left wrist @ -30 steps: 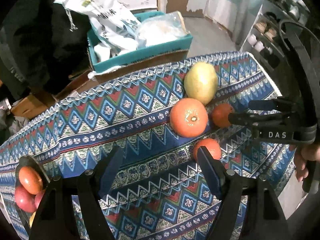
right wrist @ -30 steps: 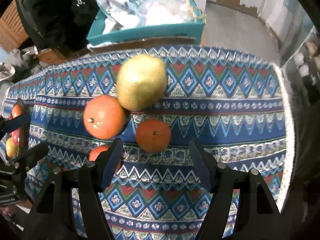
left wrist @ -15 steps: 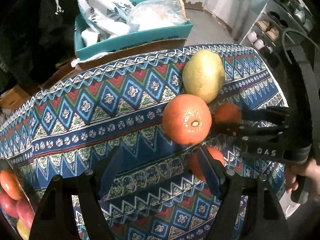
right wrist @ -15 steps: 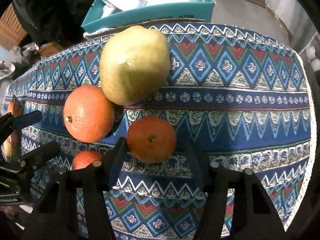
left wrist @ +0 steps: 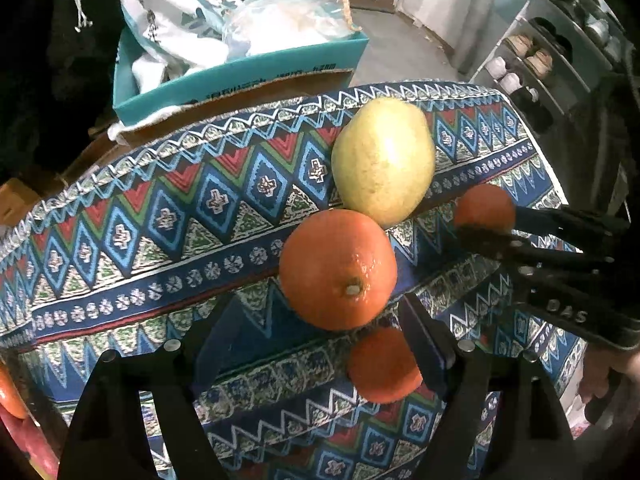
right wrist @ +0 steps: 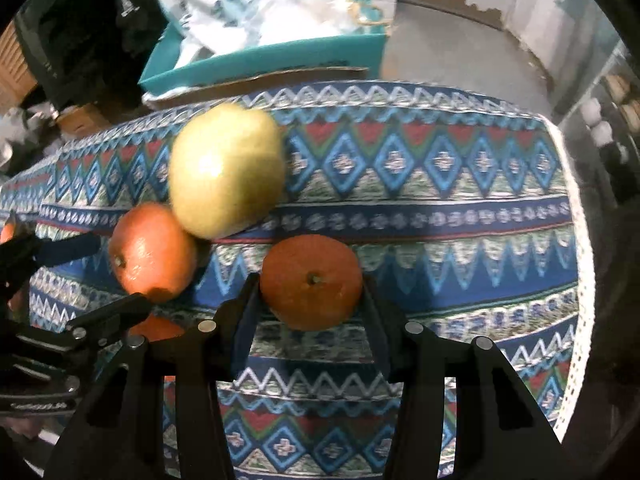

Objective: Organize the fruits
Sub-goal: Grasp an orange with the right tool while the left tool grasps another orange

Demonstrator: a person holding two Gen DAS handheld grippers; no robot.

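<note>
Four fruits lie together on the patterned cloth. A yellow-green pear (left wrist: 384,160) (right wrist: 226,170) touches a large orange (left wrist: 338,270) (right wrist: 152,252). A mandarin (right wrist: 311,282) (left wrist: 484,206) sits between the fingers of my right gripper (right wrist: 310,292), whose pads touch both its sides. A second mandarin (left wrist: 382,366) lies below the large orange, against the right finger of my left gripper (left wrist: 320,332), which is open and empty just short of the large orange.
A teal box (left wrist: 240,76) with white plastic bags stands behind the table's far edge. Fruit in a bowl (left wrist: 12,396) shows at the far left. Shoe shelves (left wrist: 540,60) stand at the right. The cloth's right edge (right wrist: 576,264) is close.
Both grippers moved forward toward the fruit cluster. The right gripper closed around the mandarin. The left gripper came up to the large orange.
</note>
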